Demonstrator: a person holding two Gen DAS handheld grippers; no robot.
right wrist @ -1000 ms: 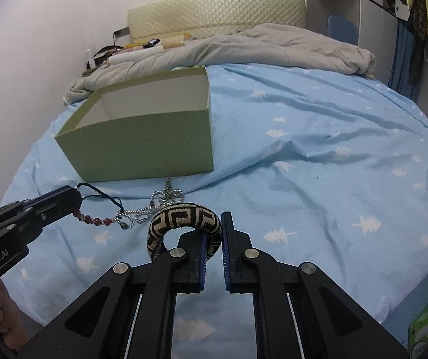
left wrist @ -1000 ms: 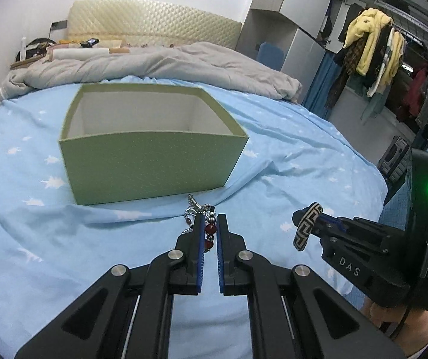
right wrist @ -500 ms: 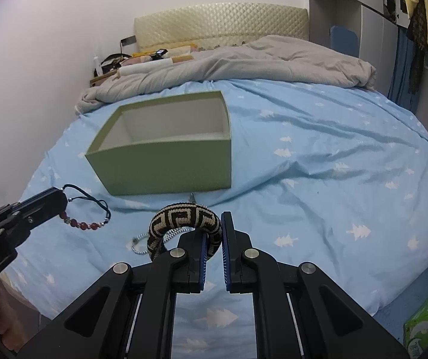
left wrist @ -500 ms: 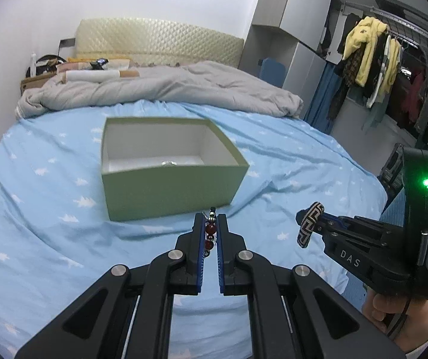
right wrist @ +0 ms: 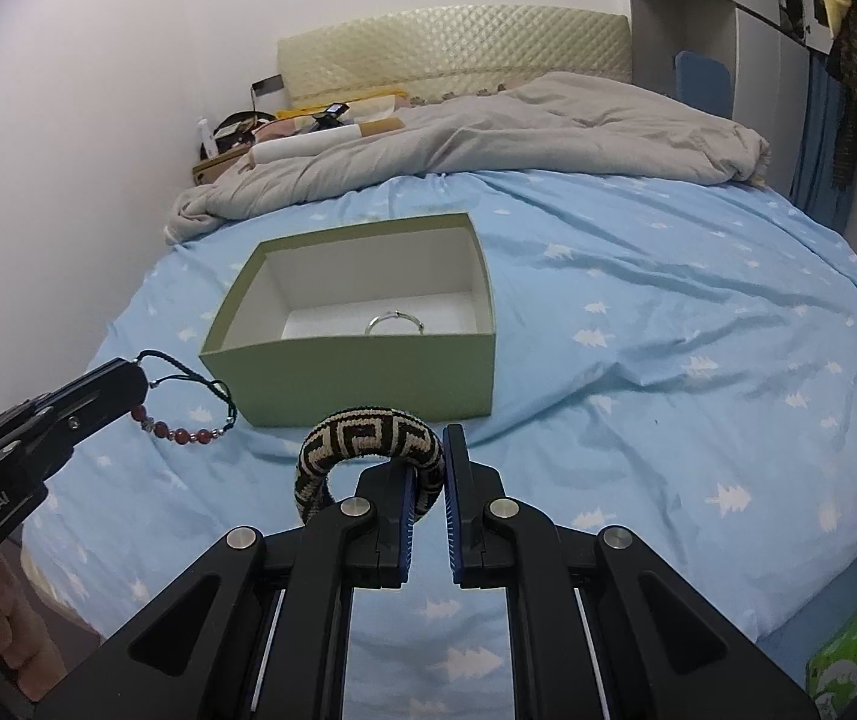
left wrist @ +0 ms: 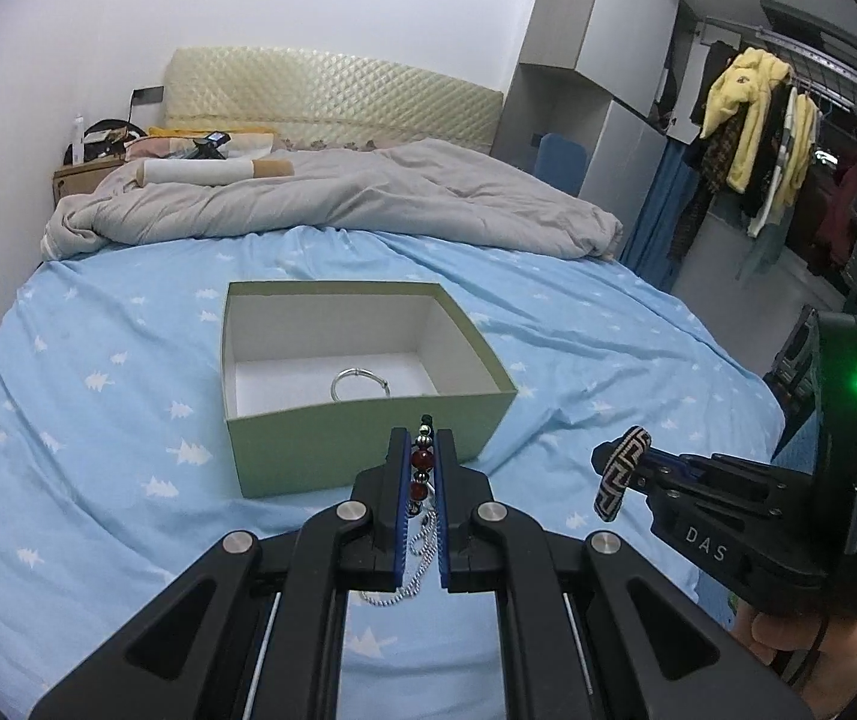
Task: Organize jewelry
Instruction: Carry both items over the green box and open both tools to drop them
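**Jewelry in both grips, box just ahead**

Beaded bracelet (left wrist: 420,468) is pinched in my left gripper (left wrist: 420,456), its cord and a silver chain (left wrist: 413,564) dangling loose below. My right gripper (right wrist: 426,480) is clamped on the woven bangle (right wrist: 368,438). Both hang in the air near the green box (left wrist: 368,444), where a silver ring bangle (left wrist: 361,383) already lies. I judge the beads light, limp and snag-prone, best held by the strand; the bangle feels padded and firm, gripped across its band.
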